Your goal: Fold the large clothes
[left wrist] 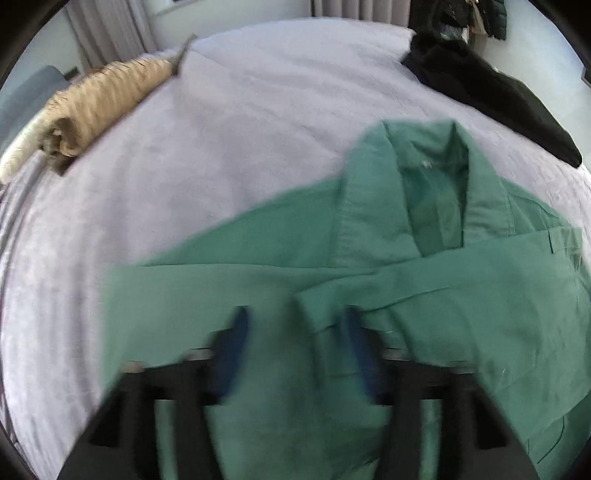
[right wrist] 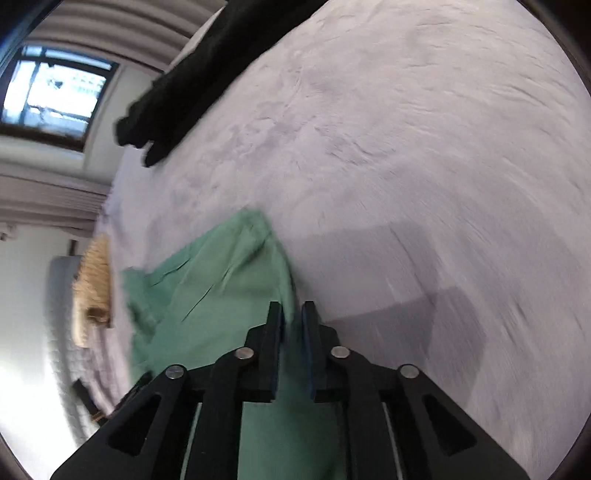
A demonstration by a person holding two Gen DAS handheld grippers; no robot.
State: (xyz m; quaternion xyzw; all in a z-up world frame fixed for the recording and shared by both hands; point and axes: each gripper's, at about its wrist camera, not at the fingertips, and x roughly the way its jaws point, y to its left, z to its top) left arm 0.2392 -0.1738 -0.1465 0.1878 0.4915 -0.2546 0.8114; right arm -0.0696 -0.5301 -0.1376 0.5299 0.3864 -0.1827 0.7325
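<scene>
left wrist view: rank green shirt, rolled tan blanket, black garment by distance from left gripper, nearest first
From the left gripper:
1. green shirt: directly under and between the fingers, lower centre.
2. rolled tan blanket: far left, along the edge of the bed.
3. black garment: far right, near the bed's top corner.
Items 2 and 3 are both well off; their order is too close to call.

Home bedroom: bed [left wrist: 258, 110], curtains [left wrist: 110, 33], window [right wrist: 55, 92].

One green shirt [left wrist: 424, 266], one black garment [left wrist: 487, 92], one tan rolled cloth [left wrist: 99, 107], possibly a towel
</scene>
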